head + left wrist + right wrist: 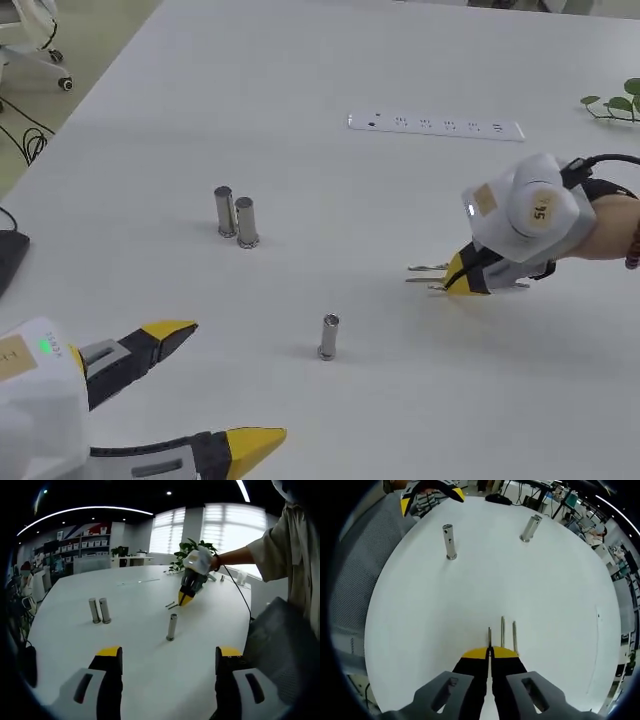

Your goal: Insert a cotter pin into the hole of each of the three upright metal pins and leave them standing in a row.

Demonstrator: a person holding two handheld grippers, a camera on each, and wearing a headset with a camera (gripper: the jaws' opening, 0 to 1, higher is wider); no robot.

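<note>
Right gripper view: yellow-tipped black right gripper [490, 652] is pressed together, apparently nipping one thin steel cotter pin [489, 636]. Two spare cotter pins [502, 629] lie just beside it on the white table [560, 580]. Head view: three upright grey metal pins [328, 336] show nothing inserted, two close together and one apart, so no row yet. Left gripper [215, 390] is spread and empty. The contact between jaws and pin is too small to confirm.

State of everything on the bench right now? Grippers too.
Left gripper, open, empty.
Right gripper, shut on one cotter pin.
Other two cotter pins, loose, lying flat.
Single metal pin, upright, hole empty.
Paired metal pins, upright, side by side, no cotter pins in them.
</note>
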